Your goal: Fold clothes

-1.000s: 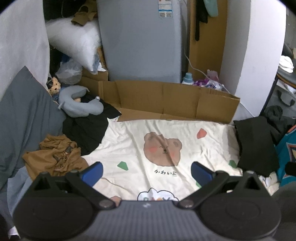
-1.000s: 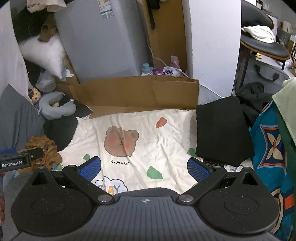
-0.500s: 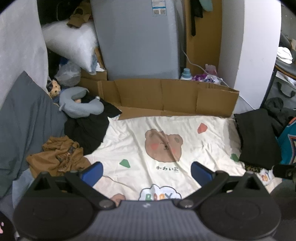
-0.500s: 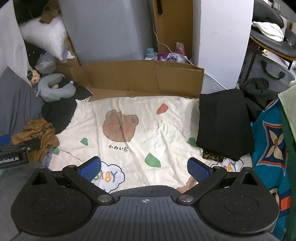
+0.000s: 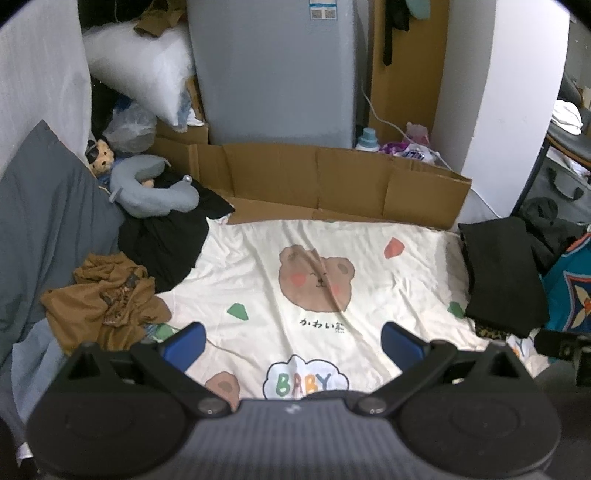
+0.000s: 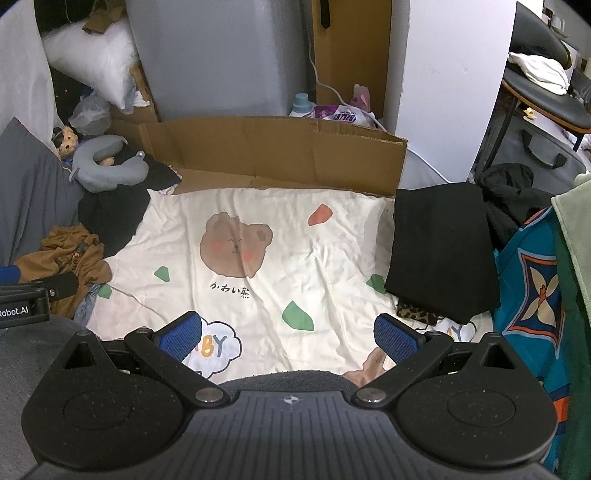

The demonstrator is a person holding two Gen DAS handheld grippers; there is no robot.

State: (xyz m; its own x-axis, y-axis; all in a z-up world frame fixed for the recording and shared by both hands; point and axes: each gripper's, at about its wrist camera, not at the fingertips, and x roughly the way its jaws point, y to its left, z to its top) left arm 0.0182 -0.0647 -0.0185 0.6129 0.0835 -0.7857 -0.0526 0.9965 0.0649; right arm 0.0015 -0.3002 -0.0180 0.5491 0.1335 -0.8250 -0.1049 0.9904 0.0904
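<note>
Cardboard, neck pillow, perhaps detergent bottle.

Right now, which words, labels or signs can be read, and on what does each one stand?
"BABY": cloud print on the cream sheet.
"かわい熊", as best it reads: under the bear print on that sheet.
"Robot.AI", start cut off: left claw's body.
Sticker on the grey appliance: too blurred.
Purple packet: unreadable.

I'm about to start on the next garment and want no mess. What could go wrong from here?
The crumpled brown garment lies against the loose black clothes, so the open left gripper might drag both. The folded black stack rests at the bear sheet's edge; a sweep by the open right gripper might topple it.
</note>
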